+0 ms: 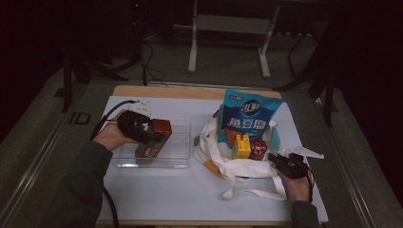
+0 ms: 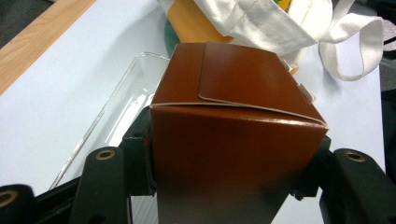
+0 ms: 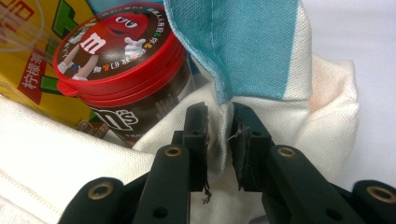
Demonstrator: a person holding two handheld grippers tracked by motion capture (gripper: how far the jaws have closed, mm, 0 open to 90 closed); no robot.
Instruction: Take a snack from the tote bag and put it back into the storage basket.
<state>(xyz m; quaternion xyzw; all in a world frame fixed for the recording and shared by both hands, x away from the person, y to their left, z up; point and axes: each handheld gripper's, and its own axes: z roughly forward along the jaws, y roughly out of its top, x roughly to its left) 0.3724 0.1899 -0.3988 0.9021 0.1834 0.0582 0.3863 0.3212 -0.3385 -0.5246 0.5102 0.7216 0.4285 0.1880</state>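
My left gripper (image 1: pixel 148 137) is shut on a brown cardboard box (image 1: pixel 161 127) and holds it over a clear plastic tray (image 1: pixel 179 142). In the left gripper view both pads press the brown box (image 2: pixel 238 93) from its sides above the tray (image 2: pixel 116 109). My right gripper (image 1: pixel 281 161) is shut on the rim of a white and teal tote bag (image 1: pixel 237 167). In the right gripper view my right gripper (image 3: pixel 218 126) pinches the cloth edge of the bag (image 3: pixel 261 51), beside a red-lidded M&M's can (image 3: pixel 116 42).
The bag also holds a tall blue snack pouch (image 1: pixel 250 116), a yellow carton (image 1: pixel 241 146) and the can (image 1: pixel 258 148). A loose bag strap (image 1: pixel 254 192) lies toward the table's front edge. The white table cover (image 1: pixel 166 190) ends at a wooden strip (image 1: pixel 166 91) at the back.
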